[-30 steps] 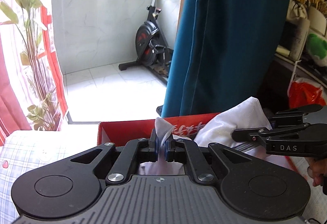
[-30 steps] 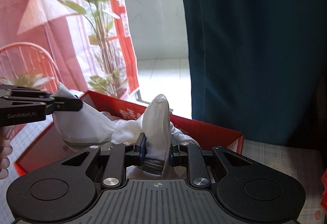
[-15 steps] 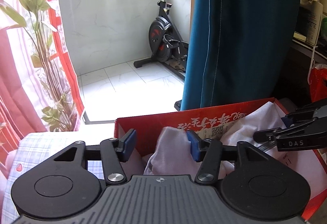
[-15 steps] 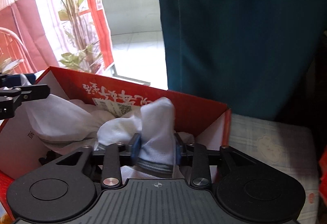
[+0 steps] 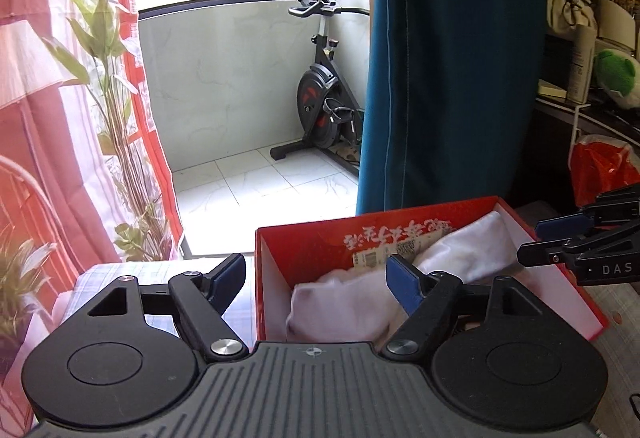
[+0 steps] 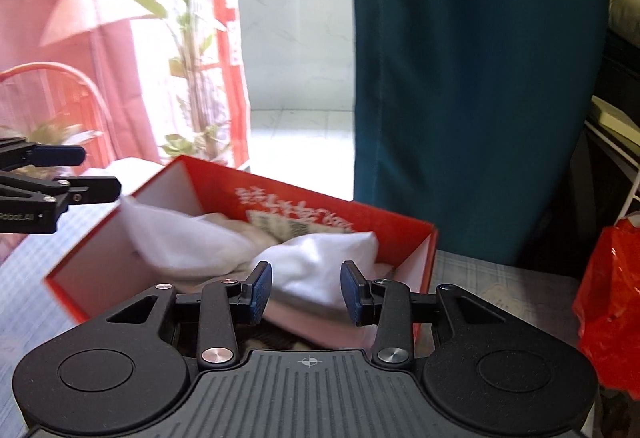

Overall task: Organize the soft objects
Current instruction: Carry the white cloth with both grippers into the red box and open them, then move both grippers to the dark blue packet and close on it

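The left gripper (image 5: pixel 316 278) is released and its jaws are opening; the blue pads (image 5: pixel 404 288) stand wide apart with no cloth pressed between them. The left pad sits outside the left wall of the red box (image 5: pixel 316 238), above the checked tablecloth (image 5: pixel 100 274), and the right pad sits over the box interior. The white cloth (image 5: pixel 340 312) lies loose inside the box, bunched from the near left corner toward the far right corner, partly covering a printed label on the inner back wall. The right gripper (image 6: pixel 306 292) is also released: its pads are spread to a moderate gap and hover above the cloth (image 6: pixel 320 266) without touching it, near the front right of the box (image 6: pixel 400 234). Each gripper is visible at the edge of the other's view, with separated fingers. Behind the box hangs a teal curtain (image 5: pixel 452 58); an exercise bike (image 5: pixel 324 98) stands on the tiled balcony floor. A red plastic bag (image 6: pixel 612 302) rests at the far right.
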`<state>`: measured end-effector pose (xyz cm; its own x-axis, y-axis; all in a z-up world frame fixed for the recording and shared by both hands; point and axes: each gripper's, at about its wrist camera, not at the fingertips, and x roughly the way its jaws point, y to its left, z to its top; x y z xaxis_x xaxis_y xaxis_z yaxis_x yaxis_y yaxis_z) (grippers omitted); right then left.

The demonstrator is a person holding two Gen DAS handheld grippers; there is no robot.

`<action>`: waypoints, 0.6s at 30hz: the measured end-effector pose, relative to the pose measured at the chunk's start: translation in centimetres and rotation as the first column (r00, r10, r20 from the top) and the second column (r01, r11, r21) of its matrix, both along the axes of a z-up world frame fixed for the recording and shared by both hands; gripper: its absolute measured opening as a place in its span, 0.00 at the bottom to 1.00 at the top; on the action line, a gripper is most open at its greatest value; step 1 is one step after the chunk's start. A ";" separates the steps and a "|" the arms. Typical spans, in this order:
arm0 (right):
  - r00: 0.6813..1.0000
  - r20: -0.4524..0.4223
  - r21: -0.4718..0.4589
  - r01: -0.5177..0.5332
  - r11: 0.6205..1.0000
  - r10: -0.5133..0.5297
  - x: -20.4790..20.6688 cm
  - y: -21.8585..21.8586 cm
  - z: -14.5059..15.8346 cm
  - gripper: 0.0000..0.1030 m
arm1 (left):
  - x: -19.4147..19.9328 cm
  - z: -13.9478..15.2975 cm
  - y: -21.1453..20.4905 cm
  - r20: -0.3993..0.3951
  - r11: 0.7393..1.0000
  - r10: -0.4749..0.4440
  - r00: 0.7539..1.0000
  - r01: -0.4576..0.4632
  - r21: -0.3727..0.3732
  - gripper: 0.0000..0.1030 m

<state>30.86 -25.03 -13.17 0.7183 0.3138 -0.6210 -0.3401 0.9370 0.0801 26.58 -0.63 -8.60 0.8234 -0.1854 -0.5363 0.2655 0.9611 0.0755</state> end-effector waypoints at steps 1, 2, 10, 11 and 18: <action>1.000 0.005 0.003 -0.009 1.000 0.009 -0.6 0.0 0.2 0.34 | -0.8 0.0 0.1 0.002 1.000 -0.002 1.000 0.002 0.000 0.77; 1.000 0.010 0.008 -0.017 1.000 0.017 -1.4 0.0 0.4 0.34 | -1.5 0.0 0.3 0.003 1.000 0.001 1.000 -0.001 0.000 0.77; 0.998 0.025 0.060 -0.057 0.997 0.055 -7.3 -0.1 0.4 0.34 | -7.9 -1.4 1.7 -0.021 0.999 0.011 1.000 -0.012 -0.036 0.77; 0.998 0.020 0.067 -0.062 0.996 0.060 -8.0 -0.1 0.2 0.34 | -8.6 -1.7 1.8 -0.028 0.999 0.009 1.000 -0.010 -0.038 0.77; 0.996 -0.037 0.075 -0.079 0.994 0.082 -12.3 0.1 -2.3 0.34 | -12.7 -4.5 2.3 -0.078 0.999 -0.007 0.997 0.003 -0.043 0.77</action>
<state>18.53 -24.94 -15.49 0.6641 0.4160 -0.6213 -0.4097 0.8975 0.1630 13.83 1.69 -13.09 0.7786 -0.2133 -0.5901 0.2737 0.9617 0.0134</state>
